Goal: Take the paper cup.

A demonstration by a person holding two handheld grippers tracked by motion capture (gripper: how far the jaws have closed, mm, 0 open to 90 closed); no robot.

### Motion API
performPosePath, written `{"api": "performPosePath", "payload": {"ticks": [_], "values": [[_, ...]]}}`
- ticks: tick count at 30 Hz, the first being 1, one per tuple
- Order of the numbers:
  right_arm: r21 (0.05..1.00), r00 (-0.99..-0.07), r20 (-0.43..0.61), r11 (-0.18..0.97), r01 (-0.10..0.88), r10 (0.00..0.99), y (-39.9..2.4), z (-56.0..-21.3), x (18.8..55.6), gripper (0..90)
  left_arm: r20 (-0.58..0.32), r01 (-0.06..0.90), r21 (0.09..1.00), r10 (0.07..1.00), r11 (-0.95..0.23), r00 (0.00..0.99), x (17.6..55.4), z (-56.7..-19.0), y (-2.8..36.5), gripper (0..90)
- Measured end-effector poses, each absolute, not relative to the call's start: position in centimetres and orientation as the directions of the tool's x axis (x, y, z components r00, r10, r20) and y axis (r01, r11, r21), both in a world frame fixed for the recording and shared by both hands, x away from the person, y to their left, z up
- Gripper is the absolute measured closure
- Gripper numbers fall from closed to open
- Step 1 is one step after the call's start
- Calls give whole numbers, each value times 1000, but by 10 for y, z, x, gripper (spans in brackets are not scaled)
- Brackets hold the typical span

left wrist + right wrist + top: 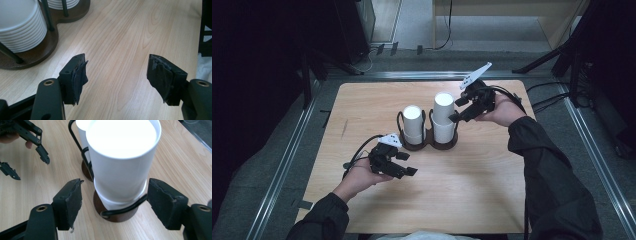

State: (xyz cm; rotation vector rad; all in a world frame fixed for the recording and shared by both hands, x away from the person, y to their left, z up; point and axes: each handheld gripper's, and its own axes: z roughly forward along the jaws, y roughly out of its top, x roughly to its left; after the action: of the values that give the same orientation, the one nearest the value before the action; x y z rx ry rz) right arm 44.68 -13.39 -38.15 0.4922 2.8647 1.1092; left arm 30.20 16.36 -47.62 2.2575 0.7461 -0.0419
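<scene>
Flanking a tall stack of white paper cups [122,167] seated in a dark wire-framed holder [117,213], the right gripper [113,203] stands open and empty; light and easily crushed, the stack wants a gentle mid-wall grip.

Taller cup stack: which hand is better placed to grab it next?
Right. Its tongs stand open either side of the taller cup stack, close to it. The left tongs hang over bare table, jaws apart with nothing between, off to the side of the holder.
</scene>
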Motion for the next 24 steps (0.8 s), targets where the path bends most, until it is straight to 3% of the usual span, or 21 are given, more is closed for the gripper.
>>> {"api": "performPosePath", "payload": {"ticks": [15, 24], "values": [[621, -965, 44, 750, 229, 259, -105, -372, 465, 252, -251, 538, 647, 515, -541, 820, 296, -477, 174, 318], [590, -969, -8, 784, 194, 246, -93, -359, 464, 320, -254, 540, 647, 516, -538, 818, 296, -477, 176, 316]]}}
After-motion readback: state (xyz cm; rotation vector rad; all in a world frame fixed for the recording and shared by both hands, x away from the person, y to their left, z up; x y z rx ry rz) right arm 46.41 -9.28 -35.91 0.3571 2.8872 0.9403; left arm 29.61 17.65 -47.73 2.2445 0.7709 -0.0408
